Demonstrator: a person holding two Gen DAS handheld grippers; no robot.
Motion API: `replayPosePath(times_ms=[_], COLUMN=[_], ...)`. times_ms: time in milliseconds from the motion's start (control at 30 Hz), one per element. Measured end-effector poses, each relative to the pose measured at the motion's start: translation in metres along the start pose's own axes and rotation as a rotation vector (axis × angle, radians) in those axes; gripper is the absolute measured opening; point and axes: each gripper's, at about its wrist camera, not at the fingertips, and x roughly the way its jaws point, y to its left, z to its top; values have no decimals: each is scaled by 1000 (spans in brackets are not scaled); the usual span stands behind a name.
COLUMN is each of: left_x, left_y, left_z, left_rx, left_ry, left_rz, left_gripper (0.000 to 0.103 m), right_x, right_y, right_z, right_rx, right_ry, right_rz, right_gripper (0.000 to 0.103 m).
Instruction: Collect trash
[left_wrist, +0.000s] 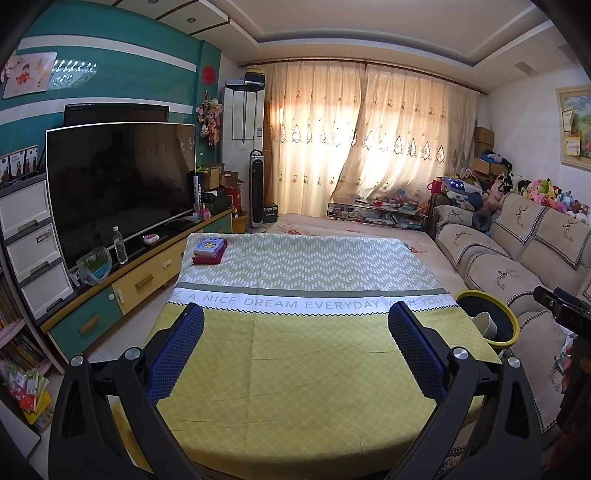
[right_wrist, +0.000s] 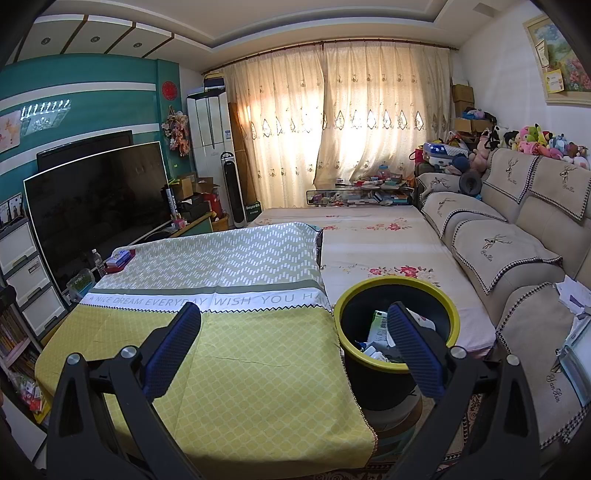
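A black trash bin with a yellow rim (right_wrist: 397, 291) stands at the right edge of the cloth-covered table (right_wrist: 240, 369). It holds several pieces of trash, among them a white-green wrapper (right_wrist: 378, 326). In the left wrist view the bin (left_wrist: 511, 325) shows a paper cup (left_wrist: 485, 323) inside. My left gripper (left_wrist: 295, 323) is open and empty above the yellow part of the cloth (left_wrist: 295, 369). My right gripper (right_wrist: 293, 321) is open and empty, its right finger (right_wrist: 413, 350) in front of the bin.
A stack of small boxes (left_wrist: 209, 250) lies at the table's far left corner. A TV (left_wrist: 118, 184) on a low cabinet with a bottle (left_wrist: 120, 245) lines the left. A sofa (right_wrist: 517, 258) runs along the right, papers (right_wrist: 576, 295) on it. The other gripper (left_wrist: 565, 314) shows at right.
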Motion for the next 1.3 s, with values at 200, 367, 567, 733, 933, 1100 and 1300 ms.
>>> replayPosePath(times_ms=[200,367,567,733,933,1100,1300], left_x=[0,1,2,4,5,8,13], left_y=[1,-1,-2,-4,-4,-6,-8], left_z=[0,0,-1,-3,-4,-4,-4], left_rx=[0,1,-1,2,5,3,4], left_ry=[1,2,6,9,9,15,27], left_rz=[2,7,5,1,6,0,-1], left_gripper=[98,98,98,98,98,98,98], right_x=[0,1,2,3,3,6,8], right_y=[0,1,3,3,3,6,7], right_z=[0,-3,-5,-5,-5,-10,-11], right_rx=[0,-2,-3,-4,-3,-5,-5], right_ry=[2,5,6,8,8,12,18], right_rz=[0,2,4,4,5,8,10], right_gripper=[96,96,96,96,96,96,96])
